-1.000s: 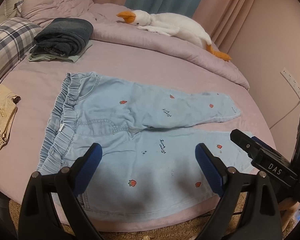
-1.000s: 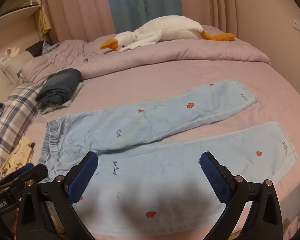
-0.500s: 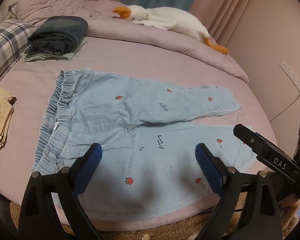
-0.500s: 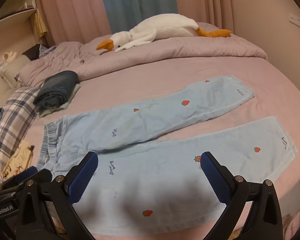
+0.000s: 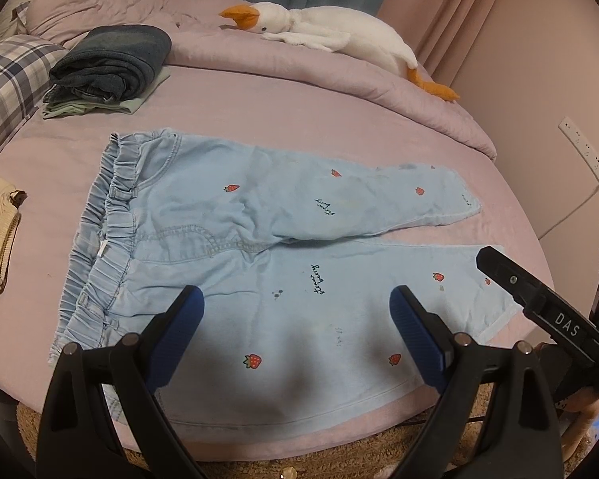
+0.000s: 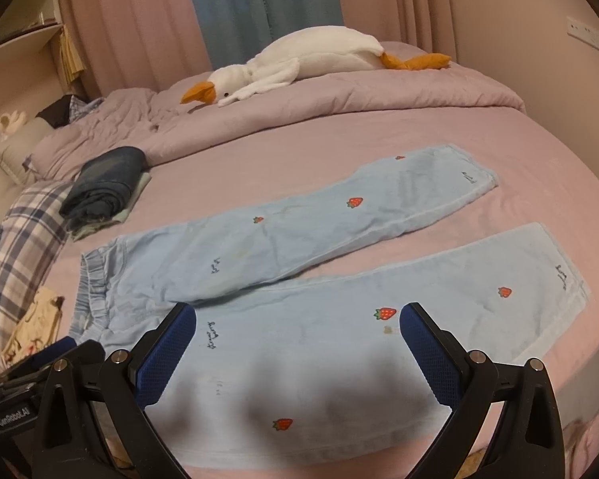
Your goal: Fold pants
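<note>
Pants [image 5: 283, 263] lie flat on the bed [image 5: 299, 119], long axis left to right, waistband nearer the left hand-held gripper [image 5: 295, 335], cuffs nearer the right hand-held gripper [image 6: 297, 343]; both hover spread wide, empty.

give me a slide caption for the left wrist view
Open left claw above light blue strawberry pants spread flat on a pink bed, a plush goose behind.

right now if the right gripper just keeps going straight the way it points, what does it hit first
Most likely the near leg of the light blue pants: the open right gripper points across it, with nothing in between. How steeply it tilts down is unclear; a flatter path would reach the far leg.
</note>
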Tool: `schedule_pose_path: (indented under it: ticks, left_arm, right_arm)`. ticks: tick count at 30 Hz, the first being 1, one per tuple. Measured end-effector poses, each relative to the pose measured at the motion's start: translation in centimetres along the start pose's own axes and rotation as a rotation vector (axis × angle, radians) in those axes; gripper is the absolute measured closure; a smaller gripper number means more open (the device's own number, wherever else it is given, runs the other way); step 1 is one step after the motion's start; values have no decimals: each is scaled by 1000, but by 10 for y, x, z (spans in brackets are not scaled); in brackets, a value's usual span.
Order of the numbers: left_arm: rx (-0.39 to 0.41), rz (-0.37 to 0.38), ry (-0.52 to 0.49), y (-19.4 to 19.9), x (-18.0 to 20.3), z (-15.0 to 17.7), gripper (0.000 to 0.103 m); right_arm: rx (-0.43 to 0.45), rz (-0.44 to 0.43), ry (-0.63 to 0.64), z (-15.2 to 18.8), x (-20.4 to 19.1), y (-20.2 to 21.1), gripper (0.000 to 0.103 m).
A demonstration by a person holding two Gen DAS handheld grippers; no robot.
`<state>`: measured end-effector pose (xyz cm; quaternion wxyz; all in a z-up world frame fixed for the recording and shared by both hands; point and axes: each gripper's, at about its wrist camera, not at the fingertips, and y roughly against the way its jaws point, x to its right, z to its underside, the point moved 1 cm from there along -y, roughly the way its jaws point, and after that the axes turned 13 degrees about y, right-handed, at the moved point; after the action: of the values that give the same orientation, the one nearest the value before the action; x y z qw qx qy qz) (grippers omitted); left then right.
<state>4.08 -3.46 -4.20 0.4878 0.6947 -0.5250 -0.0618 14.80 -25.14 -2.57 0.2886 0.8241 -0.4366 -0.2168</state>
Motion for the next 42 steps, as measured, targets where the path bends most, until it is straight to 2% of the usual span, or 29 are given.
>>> schedule_pose_path:
  ticks: [14, 17, 19, 21, 22, 26, 28, 30, 31, 32, 33, 35, 36, 37, 38, 39, 40, 41, 42]
  left_arm:
    - [-7, -3, 3, 1, -2, 0, 9]
    - [15, -28, 27, 3, -16, -4, 9]
    - [28, -73, 62, 5, -34, -10, 9]
    - [42, -131, 107, 9, -58, -13, 9]
    - [51, -156, 127, 11, -72, -14, 9]
    - [38, -243, 215, 9, -129, -11, 10]
    - [1, -262, 268, 1, -152, -8, 11]
    - [-38, -239, 319, -8, -169, -4, 15]
    - [-54, -215, 336, -13, -173, -4, 19]
    - [-68, -193, 355, -18, -178, -3, 27]
    - [-85, -176, 383, -25, -183, -3, 32]
    - [-103, -136, 423, -36, -188, -2, 56]
    - [-100, -121, 429, -37, -187, -1, 63]
    - [-100, -91, 431, -40, -186, -1, 79]
    - [-111, -65, 438, -41, -184, 1, 88]
    - [-113, -57, 451, -42, -183, 1, 88]
    - [-112, -65, 470, -43, -181, 0, 89]
    - [-111, -63, 480, -42, -182, 0, 89]
    - [-106, -56, 492, -39, -183, -1, 89]
  right_arm:
    - [-5, 7, -30, 4, 13, 1, 1]
    - [-3, 12, -46, 6, 20, 1, 1]
    - [-5, 4, -73, 8, 32, 0, 1]
    - [1, -1, -110, 13, 53, -1, 1]
    - [0, 23, -135, 16, 70, -2, 1]
    - [-32, 182, -281, 40, 154, -12, 1]
    - [-81, 234, -368, 57, 199, -20, 1]
    - [-118, 262, -441, 74, 238, -26, 1]
    - [-127, 265, -465, 79, 251, -29, 6]
    - [-131, 261, -491, 83, 264, -31, 9]
    - [-137, 249, -536, 90, 280, -36, 10]
    - [-144, 245, -584, 97, 298, -41, 14]
    - [-145, 251, -591, 99, 305, -44, 16]
    - [-144, 265, -593, 101, 311, -47, 20]
    - [-130, 273, -592, 100, 315, -47, 22]
    - [-122, 280, -593, 100, 317, -46, 25]
    - [-122, 293, -593, 98, 318, -46, 36]
    - [-129, 311, -586, 96, 318, -46, 56]
    - [-142, 333, -567, 92, 318, -46, 67]
